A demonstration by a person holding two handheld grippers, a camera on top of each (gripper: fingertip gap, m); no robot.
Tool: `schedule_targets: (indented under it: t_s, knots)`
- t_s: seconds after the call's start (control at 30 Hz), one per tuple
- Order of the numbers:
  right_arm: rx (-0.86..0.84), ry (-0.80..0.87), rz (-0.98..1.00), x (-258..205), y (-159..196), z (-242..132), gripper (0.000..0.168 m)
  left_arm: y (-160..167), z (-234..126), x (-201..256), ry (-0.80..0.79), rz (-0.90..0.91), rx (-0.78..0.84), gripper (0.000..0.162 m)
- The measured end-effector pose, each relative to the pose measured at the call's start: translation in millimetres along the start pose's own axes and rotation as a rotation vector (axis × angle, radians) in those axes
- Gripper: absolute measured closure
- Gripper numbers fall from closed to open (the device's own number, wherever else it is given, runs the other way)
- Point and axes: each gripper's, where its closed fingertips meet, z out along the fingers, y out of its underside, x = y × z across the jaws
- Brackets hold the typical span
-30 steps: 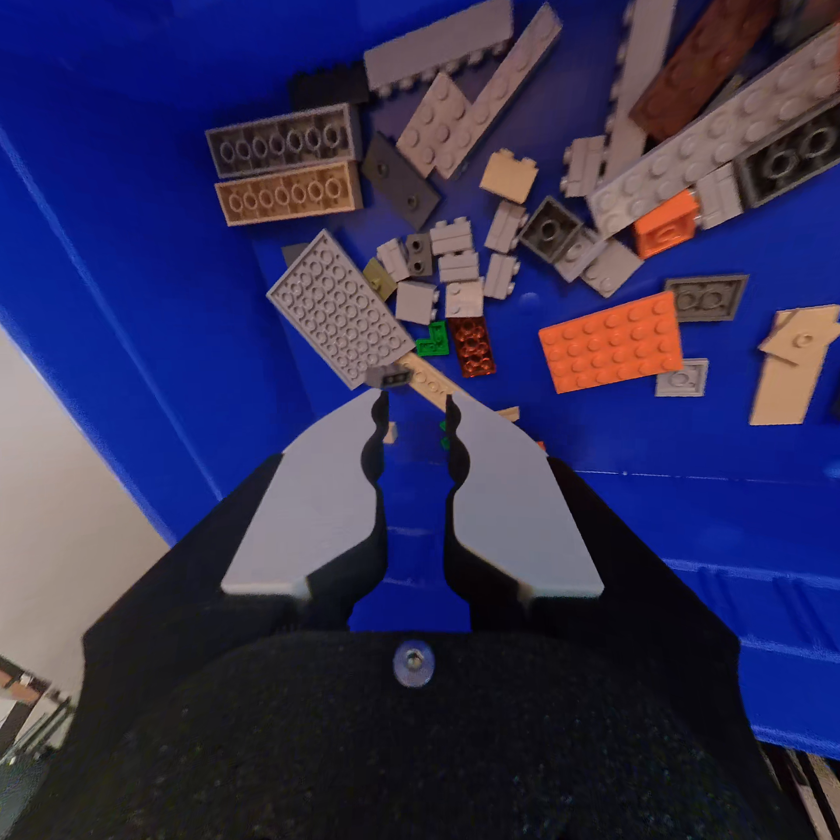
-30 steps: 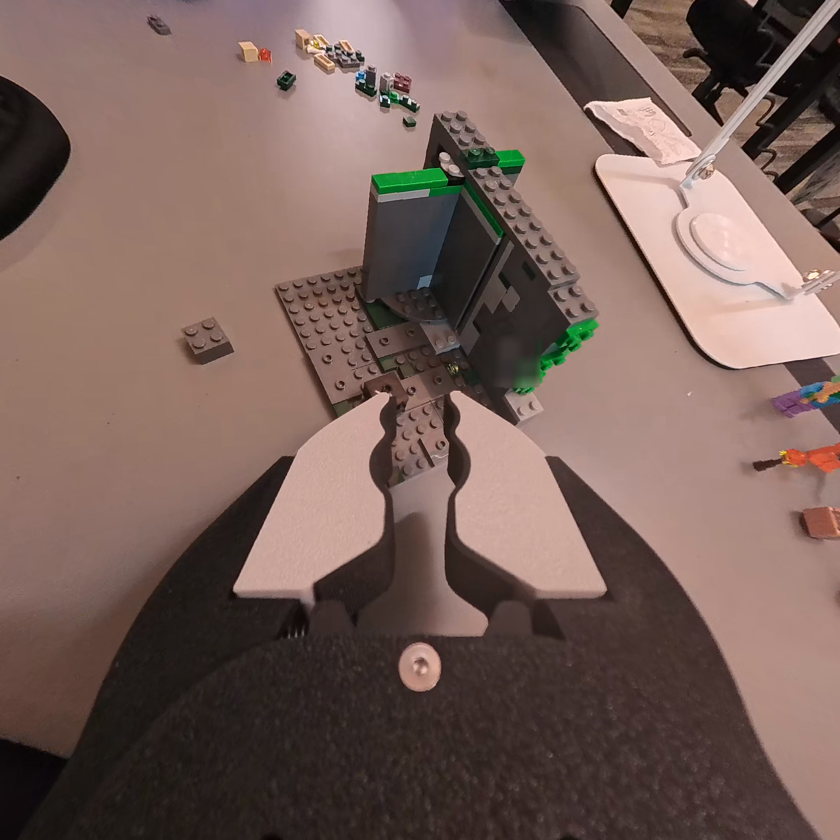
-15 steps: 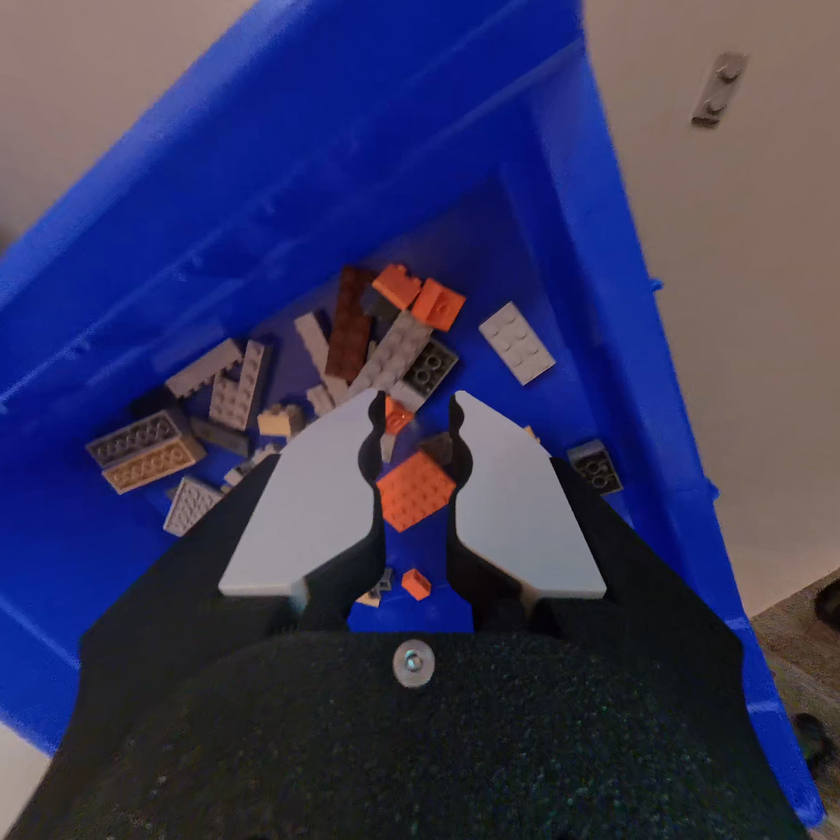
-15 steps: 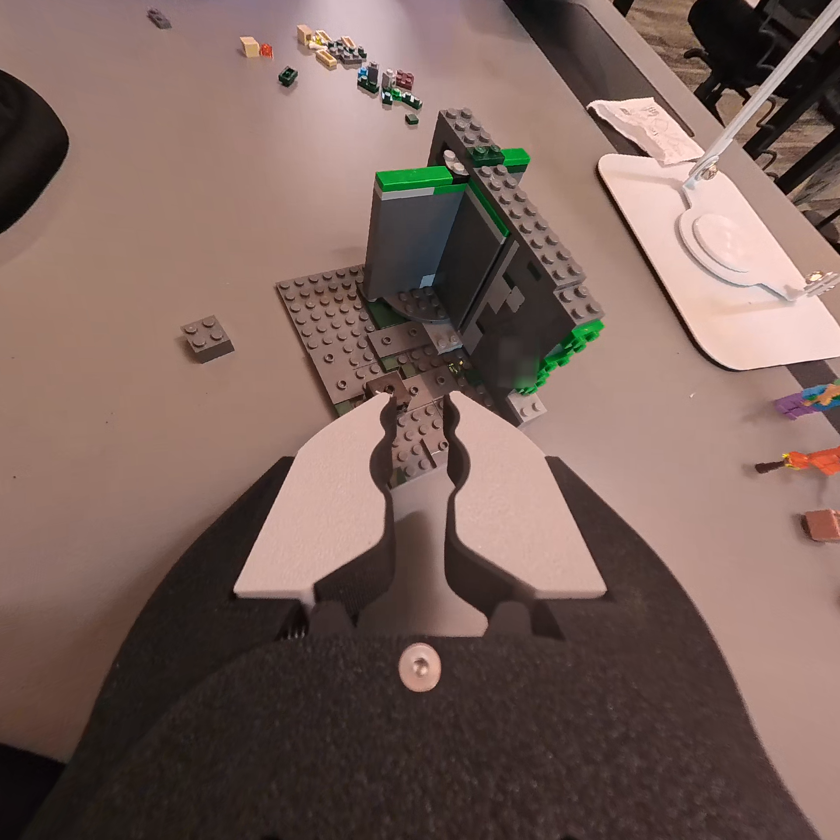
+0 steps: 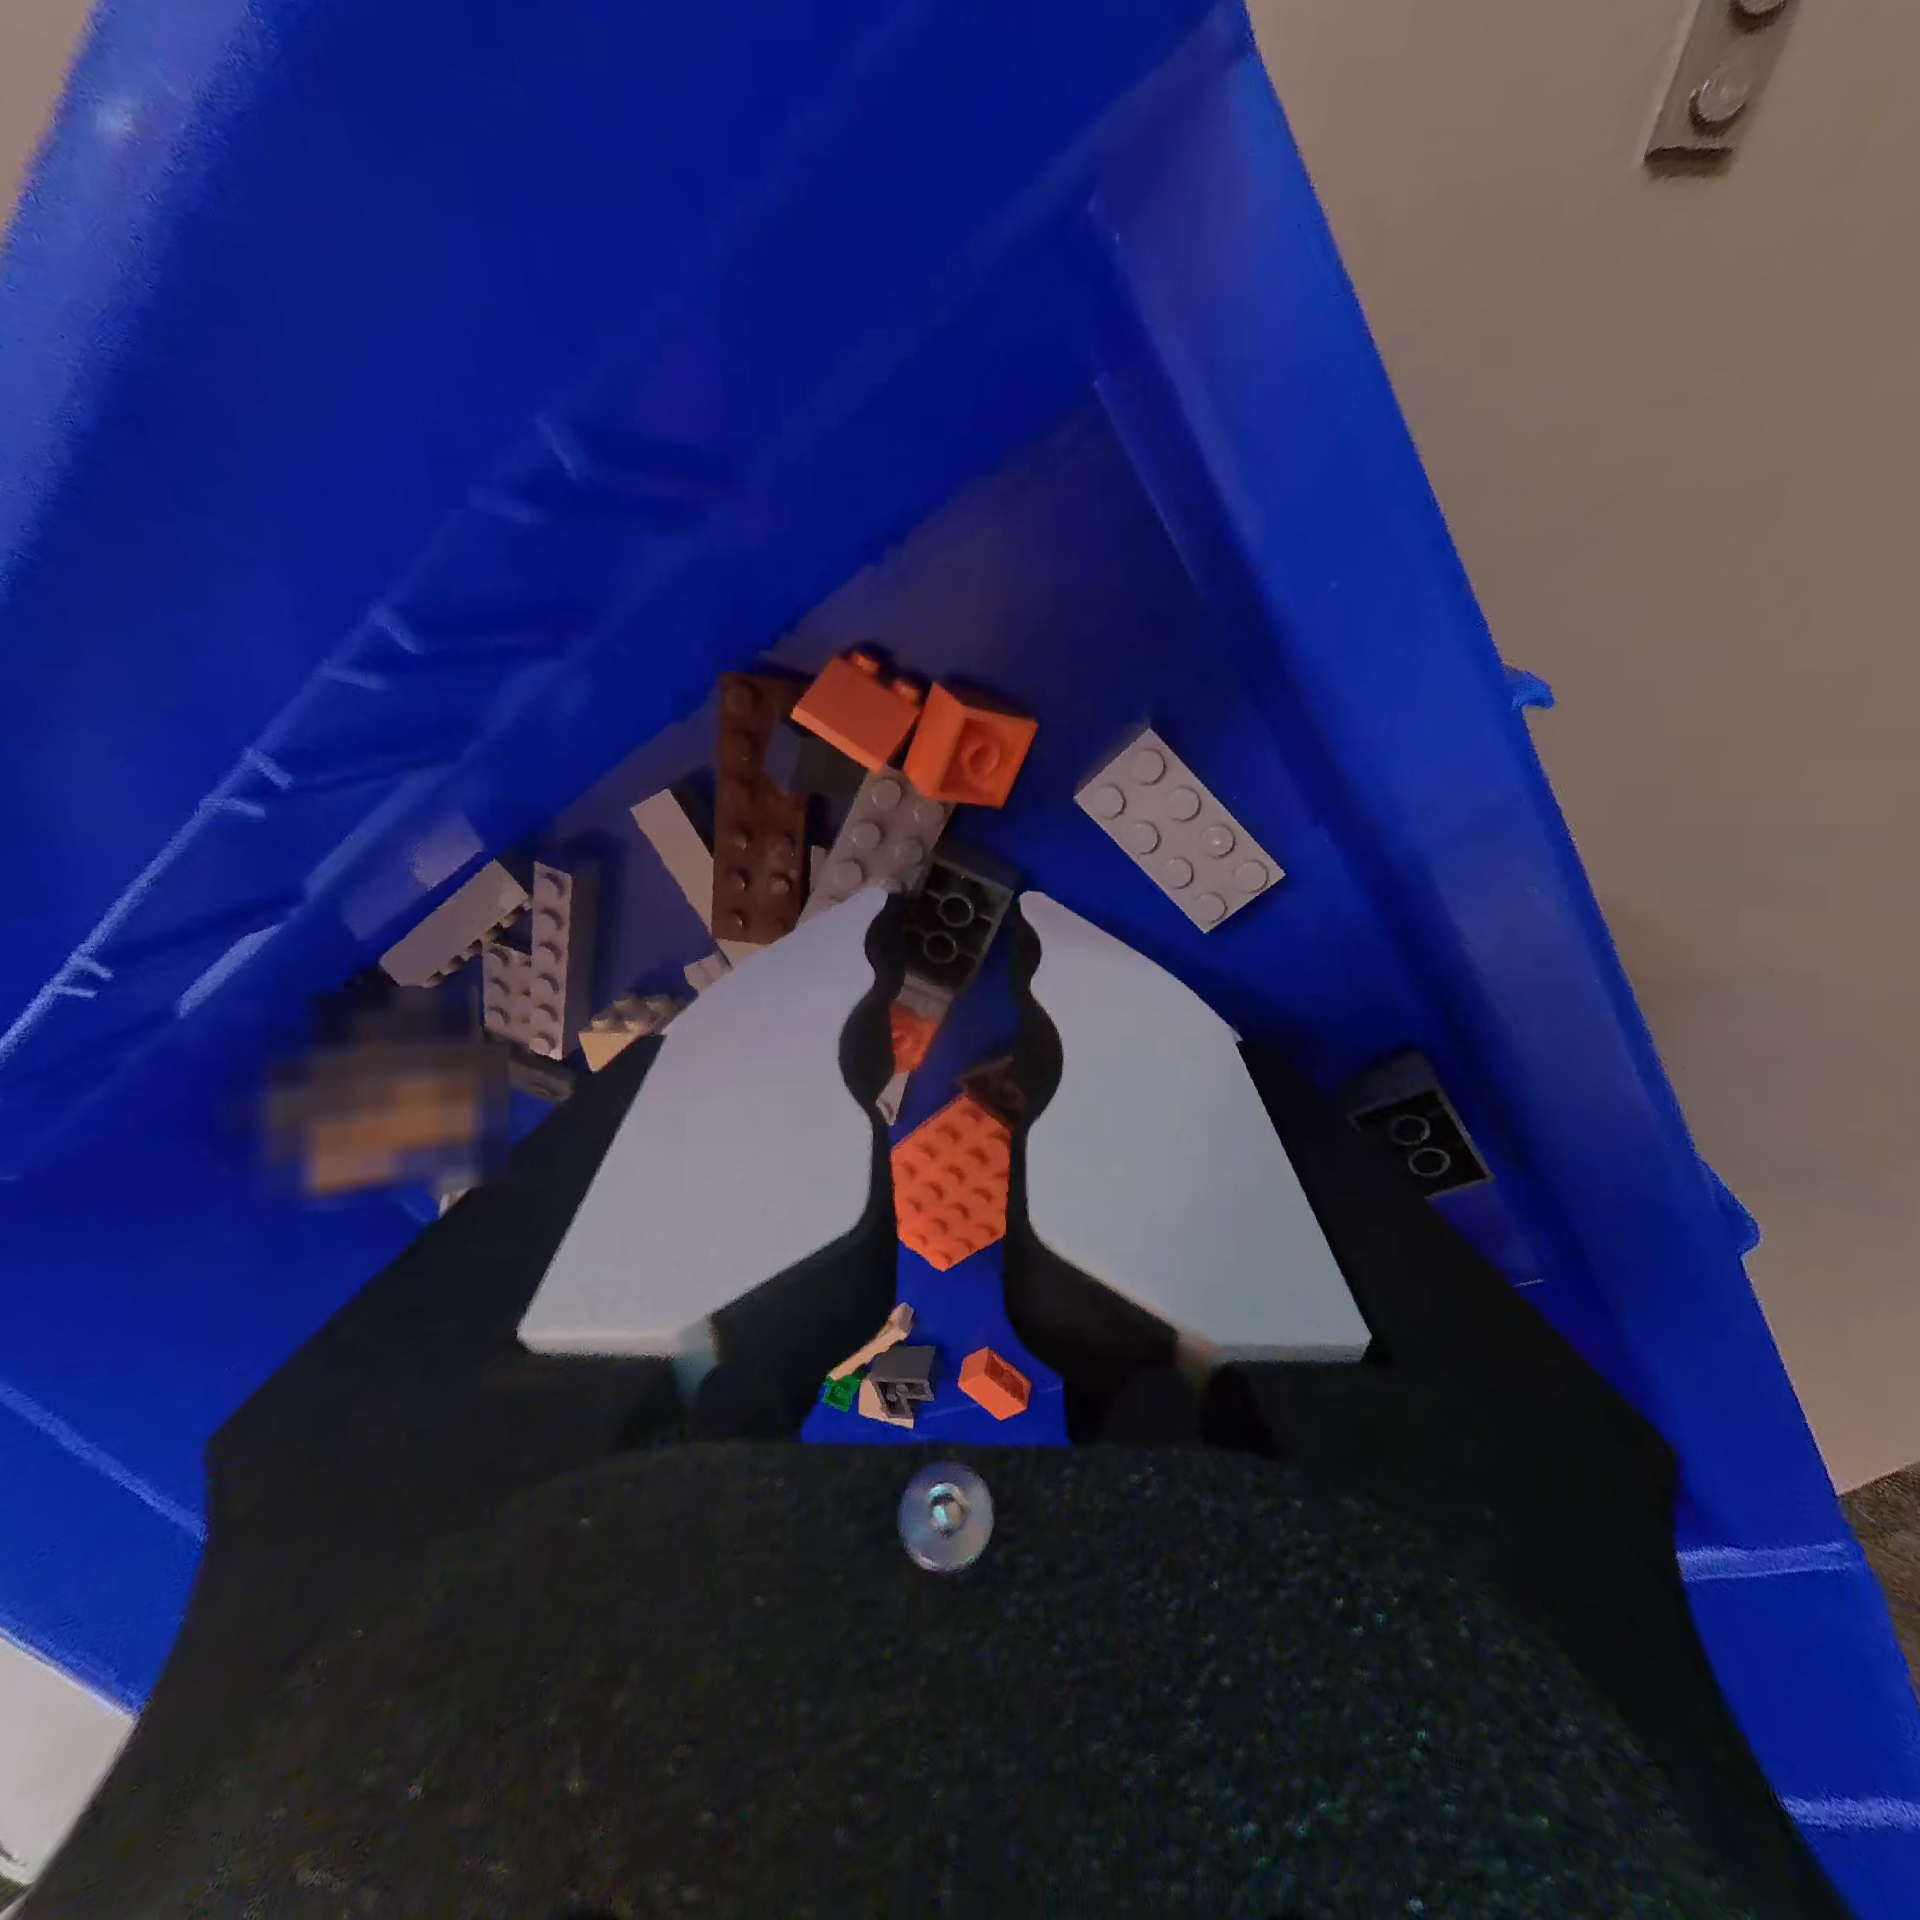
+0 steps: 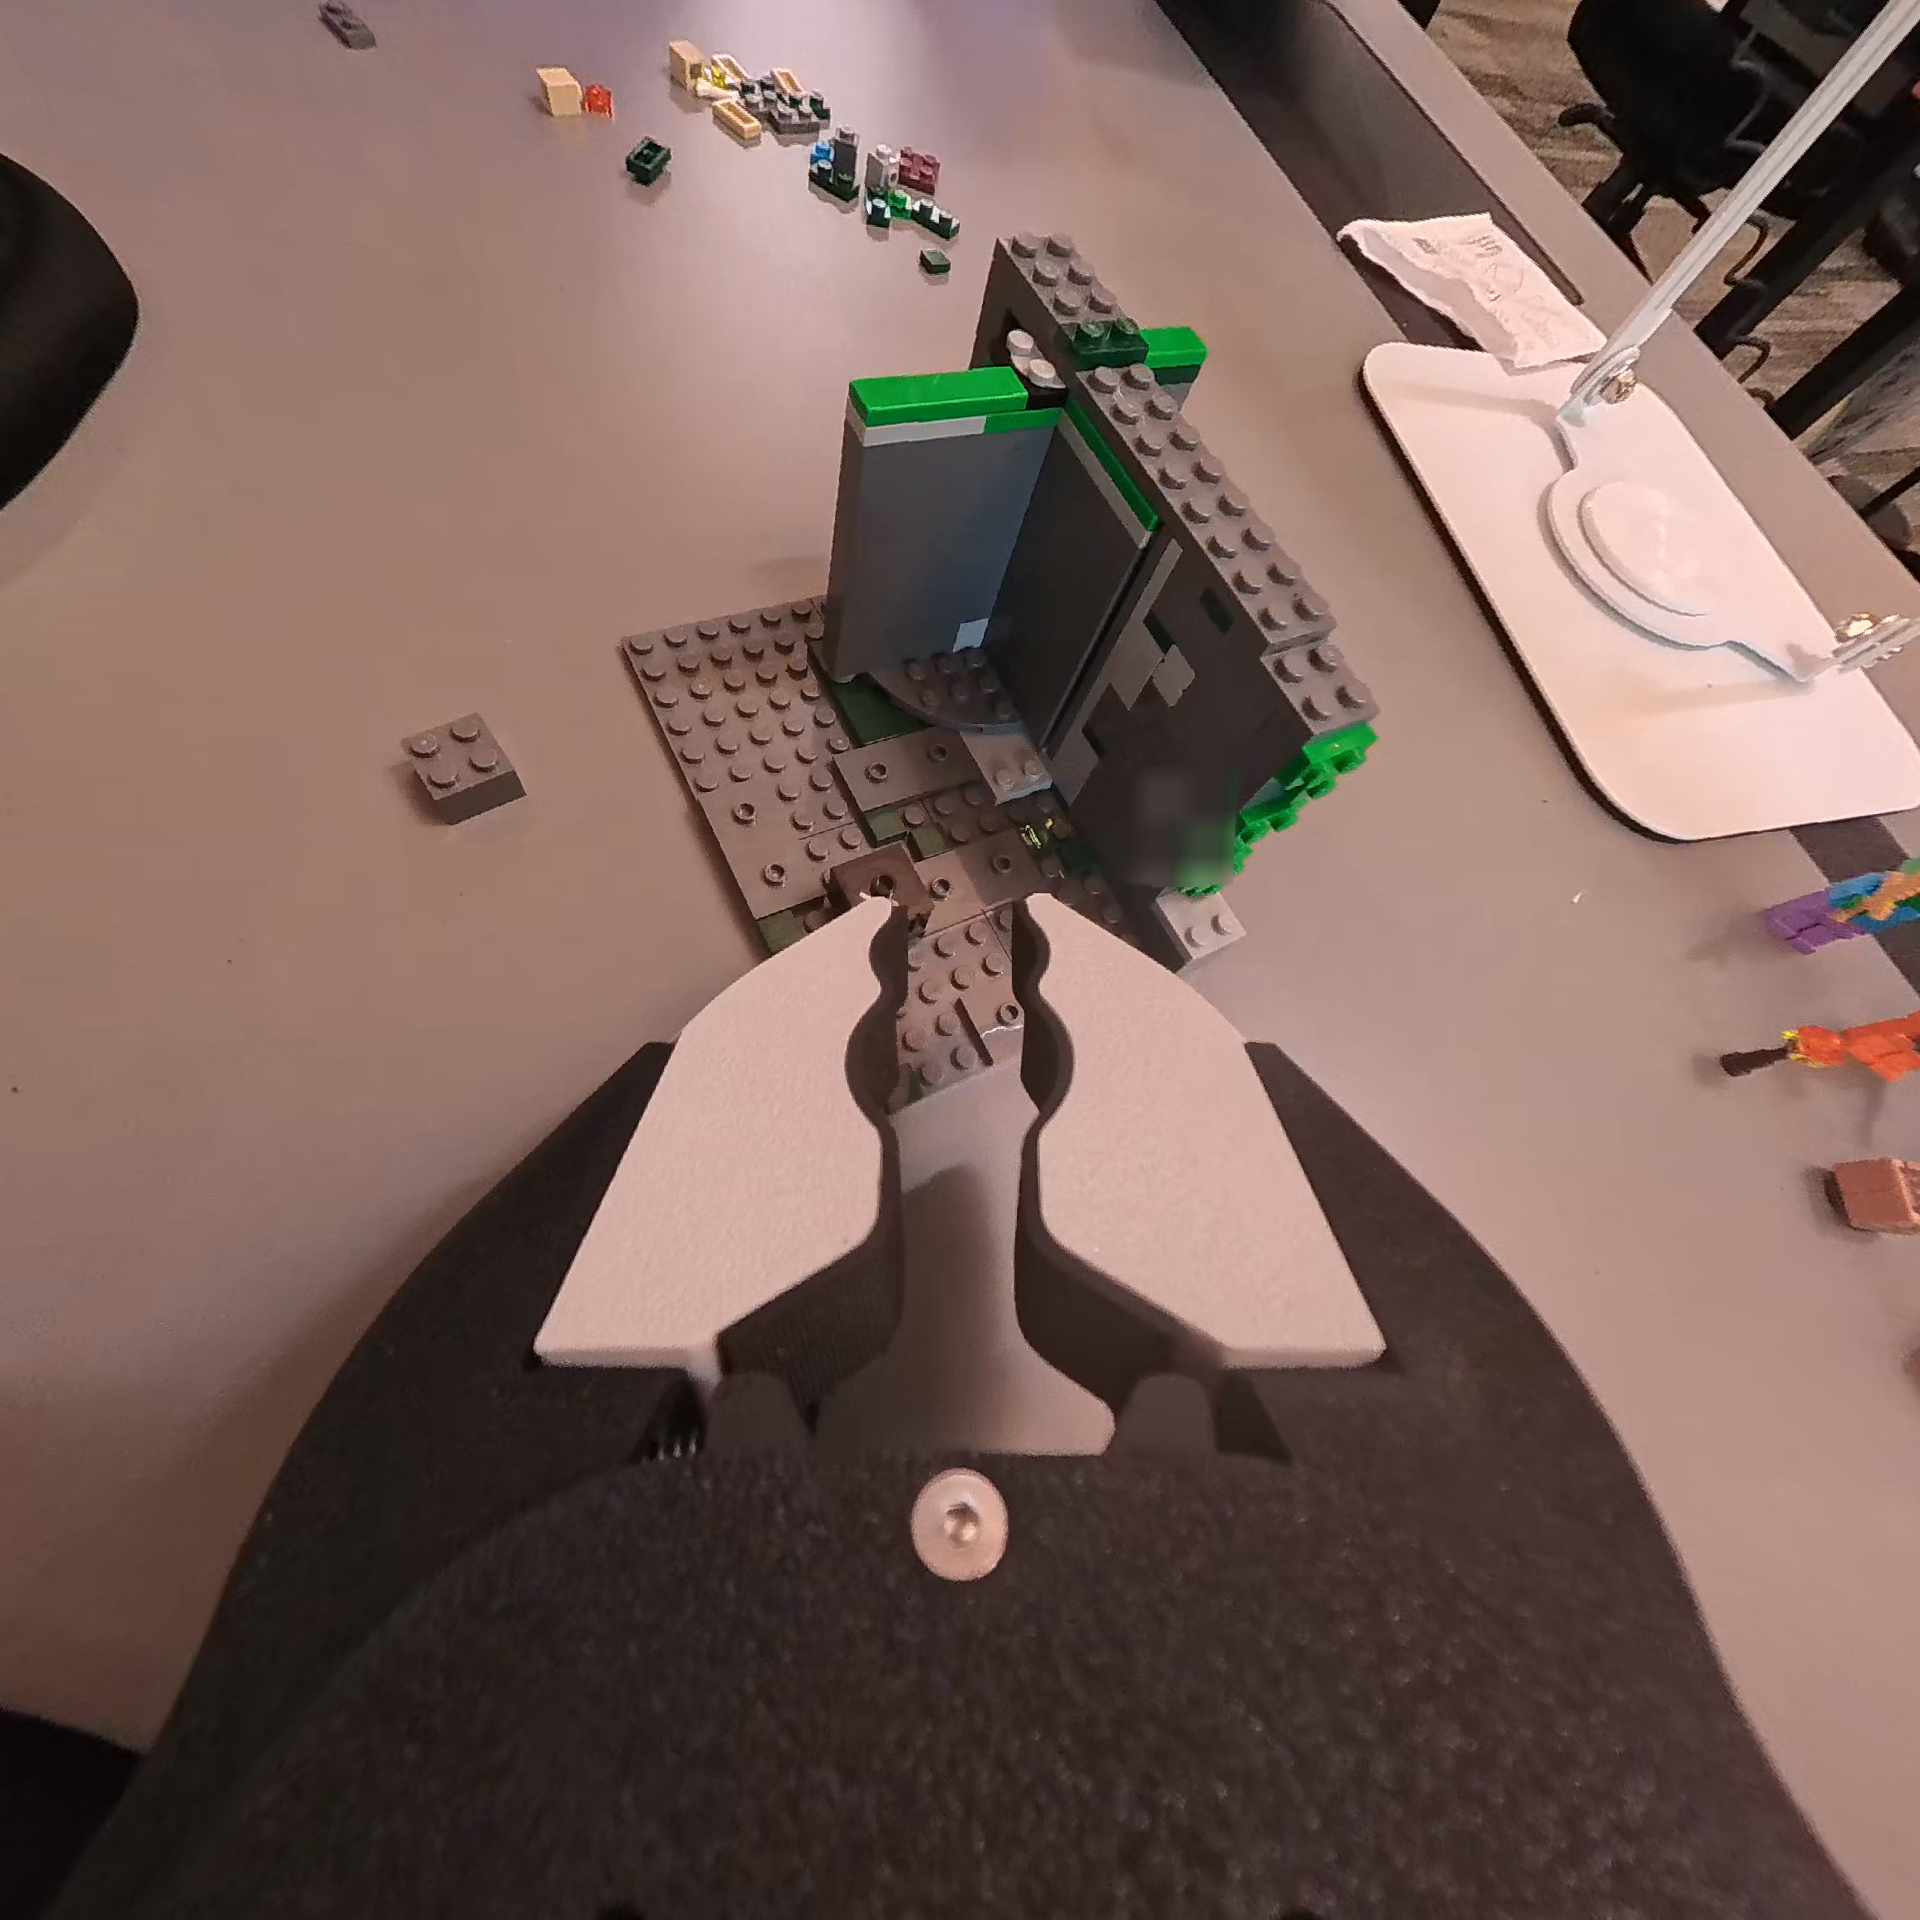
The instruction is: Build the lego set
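Note:
My left gripper (image 5: 951,904) is open and empty, held above the inside of a blue bin (image 5: 520,416) of loose bricks. Below its fingers lie an orange plate (image 5: 951,1184), a dark grey brick (image 5: 951,914), a brown plate (image 5: 758,821), orange bricks (image 5: 857,707) and a light grey plate (image 5: 1179,826). My right gripper (image 6: 956,909) is open and empty, hovering over the near corner of the grey baseplate (image 6: 727,717). The partly built grey and green model (image 6: 1091,582) stands on that baseplate.
A dark grey 2x2 brick (image 6: 462,767) lies left of the baseplate. Small loose pieces (image 6: 790,114) sit at the table's far side. A white lamp base (image 6: 1662,582), a paper (image 6: 1475,270) and small figures (image 6: 1849,914) are on the right. The orange plate (image 5: 951,1184) sits 7 cm or so from the ends of my left fingers.
My left gripper has pulled back and swung across the bin, so it now faces the bin's far corner from higher up. The right gripper has barely moved.

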Motion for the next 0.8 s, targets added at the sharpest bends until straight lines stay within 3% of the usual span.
schedule_targets:
  t_s: [0.53, 0.8]
  knots:
    - [0.028, 0.006, -0.016, -0.4, -8.0, -6.0, 0.150, 20.6, -29.1, -6.5, -0.062, -0.162, 0.043, 0.144]
    - [0.029, 0.004, -0.031, -3.2, -10.6, -7.2, 0.150, 30.6, -20.4, 33.4, 0.195, -0.256, 0.003, 0.144]
